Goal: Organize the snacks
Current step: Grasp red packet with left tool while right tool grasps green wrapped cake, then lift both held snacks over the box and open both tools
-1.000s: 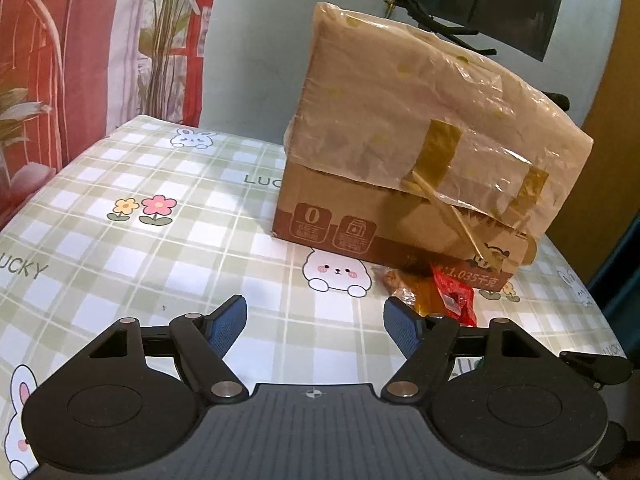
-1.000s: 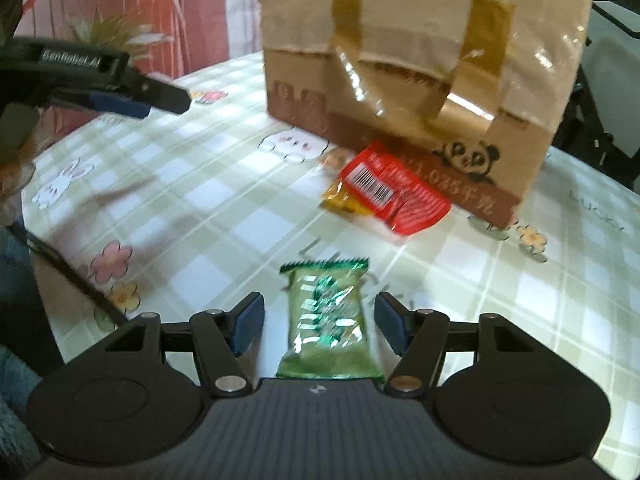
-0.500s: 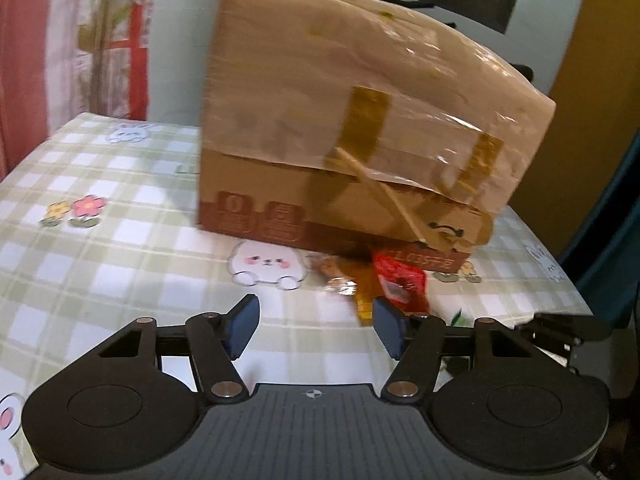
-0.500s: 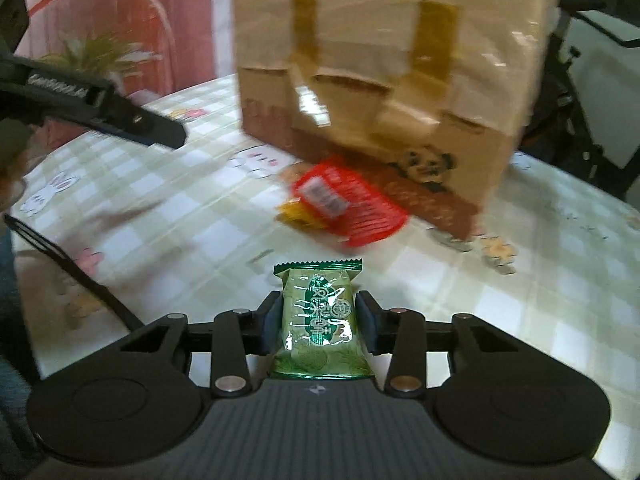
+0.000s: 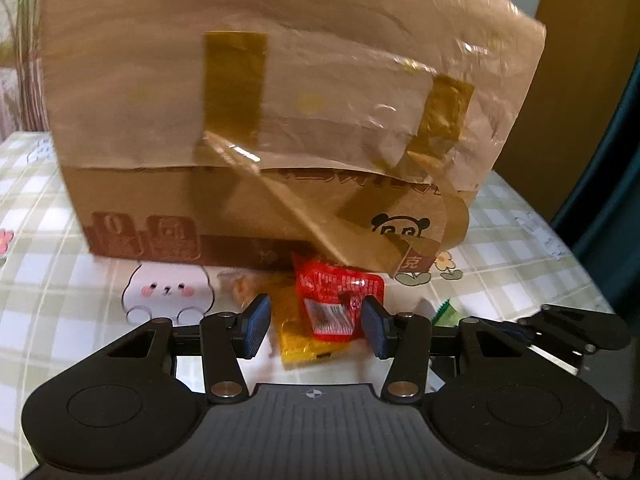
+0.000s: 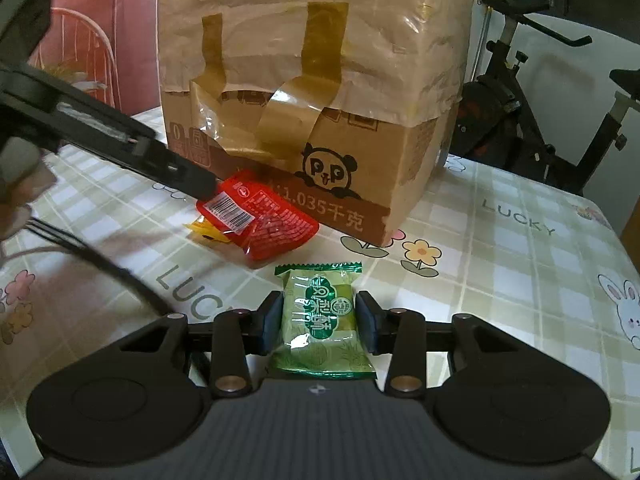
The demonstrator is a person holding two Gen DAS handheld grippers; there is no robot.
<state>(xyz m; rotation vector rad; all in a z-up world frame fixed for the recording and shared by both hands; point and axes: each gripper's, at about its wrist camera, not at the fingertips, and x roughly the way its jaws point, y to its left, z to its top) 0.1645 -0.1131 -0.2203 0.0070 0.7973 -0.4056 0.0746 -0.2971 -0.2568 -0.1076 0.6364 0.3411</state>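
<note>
The green snack packet (image 6: pixel 324 320) sits between the two pads of the right tongs (image 6: pixel 319 322), which are clamped on its long sides; gripping across the narrow width keeps the flat wrapper level and its crimped top edge pointing forward. Whether it is lifted clear of the table (image 6: pixel 500 256) cannot be told.

The red packet (image 5: pixel 336 300) lies partly over a yellow packet (image 5: pixel 304 344), both on the table just in front of the cardboard box (image 5: pixel 280 120). The left tongs (image 5: pixel 316 322) straddle this pair about half open; the jaws have just been closing, with the packets between them, but the pads do not yet press on either. This placement suits a grasp on the top, red packet.

The box, covered with taped brown paper, stands upright behind the snacks and is probably their destination.
</note>
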